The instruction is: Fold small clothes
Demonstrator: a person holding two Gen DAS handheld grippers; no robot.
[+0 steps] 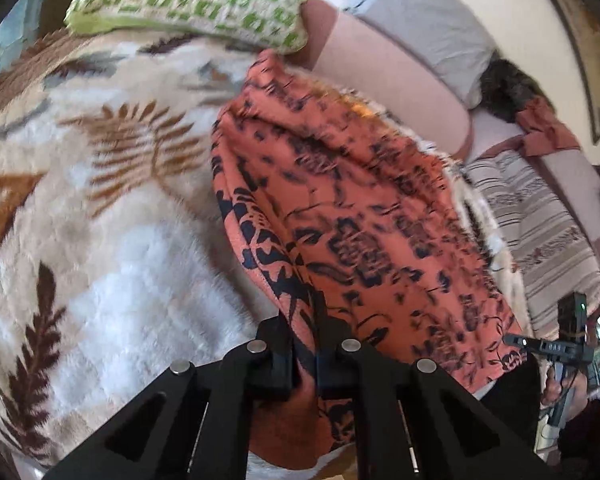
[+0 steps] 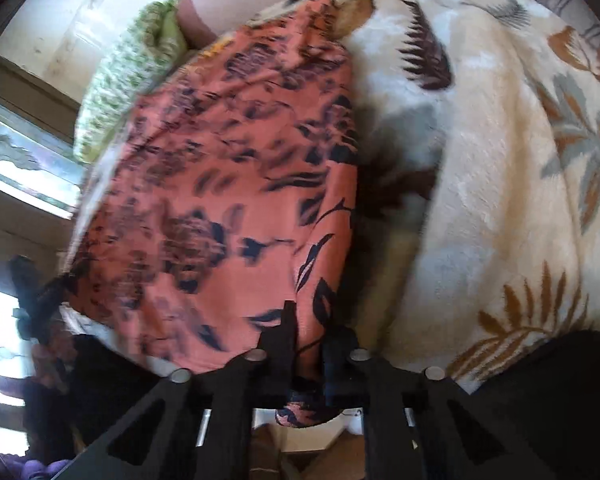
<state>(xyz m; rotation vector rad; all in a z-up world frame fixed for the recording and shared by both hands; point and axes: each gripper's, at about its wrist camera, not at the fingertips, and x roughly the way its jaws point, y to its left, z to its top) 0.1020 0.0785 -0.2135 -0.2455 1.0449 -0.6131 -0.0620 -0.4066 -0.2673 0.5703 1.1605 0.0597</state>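
I have the left gripper clenched on one near corner of the orange cloth, the fabric pinched between its two black fingers and bunched below them. My right gripper grips the other near corner of the same cloth; a fold of the printed fabric hangs out beneath its closed fingers.

The cloth is orange with a dark floral print. It stretches away from both grippers across the bed, lying over a plush blanket patterned with brown and grey leaves on cream. From the left wrist view the cloth runs up and to the right of the fingers, its far end reaching toward a green and white knitted pillow at the head of the bed. A grey pillow sits to the right of that, against the wall.

In the left wrist view, the right gripper's body shows at the lower right edge, beside the cloth's near edge. Both views are motion-blurred, so the fine print and the cloth's far hem are hard to read.
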